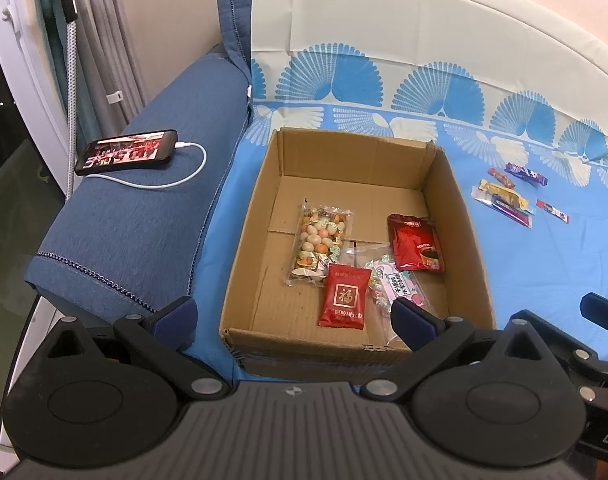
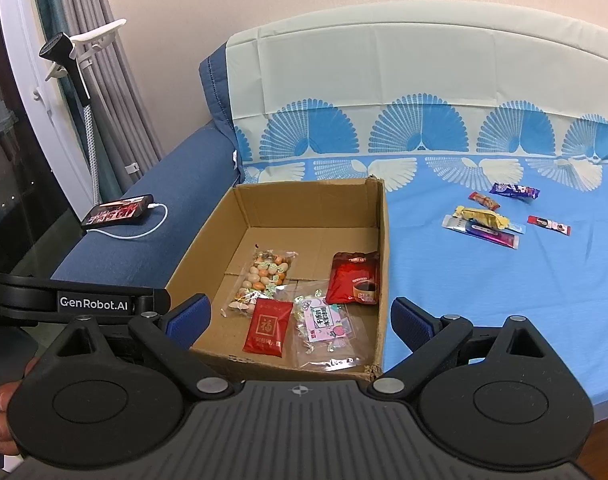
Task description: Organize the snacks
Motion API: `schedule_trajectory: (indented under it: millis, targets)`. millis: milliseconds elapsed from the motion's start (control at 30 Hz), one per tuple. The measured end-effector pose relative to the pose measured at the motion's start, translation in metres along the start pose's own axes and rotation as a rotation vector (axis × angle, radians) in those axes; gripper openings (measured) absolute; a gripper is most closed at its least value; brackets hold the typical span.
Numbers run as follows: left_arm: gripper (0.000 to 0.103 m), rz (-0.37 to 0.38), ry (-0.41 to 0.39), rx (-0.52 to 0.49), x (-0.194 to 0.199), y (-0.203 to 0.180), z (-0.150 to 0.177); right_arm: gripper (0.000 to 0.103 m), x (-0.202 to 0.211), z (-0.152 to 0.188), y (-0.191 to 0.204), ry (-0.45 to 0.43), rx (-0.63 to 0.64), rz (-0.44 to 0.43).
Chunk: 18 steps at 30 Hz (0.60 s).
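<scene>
An open cardboard box (image 1: 248, 224) (image 2: 208, 240) sits on the blue sofa cover. Inside lie a bag of coloured nuts (image 1: 318, 246) (image 2: 262, 280), a red packet with a gold sign (image 1: 344, 298) (image 2: 267, 330), a clear bag with a pink label (image 1: 396, 286) (image 2: 326, 328) and a dark red pouch (image 1: 416, 246) (image 2: 354, 278). Several small snack bars (image 1: 508, 196) (image 2: 492, 216) lie on the cover right of the box. My left gripper (image 1: 294, 318) is open and empty above the box's near edge. My right gripper (image 2: 300, 320) is open and empty over the box's near side.
A phone (image 1: 126, 152) (image 2: 118, 210) with a white charging cable lies on the blue sofa armrest (image 1: 144, 224) left of the box. A stand and grey curtains (image 2: 116, 92) are at far left. The patterned blue cover (image 2: 484, 280) spreads to the right.
</scene>
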<state>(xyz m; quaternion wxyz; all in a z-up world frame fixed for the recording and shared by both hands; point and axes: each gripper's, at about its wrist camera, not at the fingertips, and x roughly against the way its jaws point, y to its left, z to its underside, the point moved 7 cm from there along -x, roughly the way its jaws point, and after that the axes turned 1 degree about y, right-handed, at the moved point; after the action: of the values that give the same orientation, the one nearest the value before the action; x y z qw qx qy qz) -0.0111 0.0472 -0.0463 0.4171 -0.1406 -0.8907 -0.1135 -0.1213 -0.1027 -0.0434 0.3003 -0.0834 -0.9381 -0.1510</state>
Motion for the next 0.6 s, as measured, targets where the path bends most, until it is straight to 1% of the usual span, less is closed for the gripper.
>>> schedule_trajectory:
  millis: [233, 367, 467, 600]
  targets:
    - [0.103, -0.02, 0.01, -0.009, -0.003, -0.003, -0.002, 0.098, -0.003, 0.001, -0.009, 0.004, -0.034, -0.011]
    - [0.103, -0.021, 0.021, -0.019, -0.006, -0.012, -0.009, 0.098, -0.005, 0.0, -0.021, 0.002, -0.065, -0.015]
    - [0.103, -0.012, 0.037, -0.034, -0.01, -0.026, -0.016, 0.098, -0.005, -0.001, -0.038, -0.014, -0.098, 0.003]
    - [0.103, 0.018, 0.068, -0.048, -0.019, -0.052, -0.026, 0.098, -0.002, -0.002, -0.077, -0.036, -0.158, 0.061]
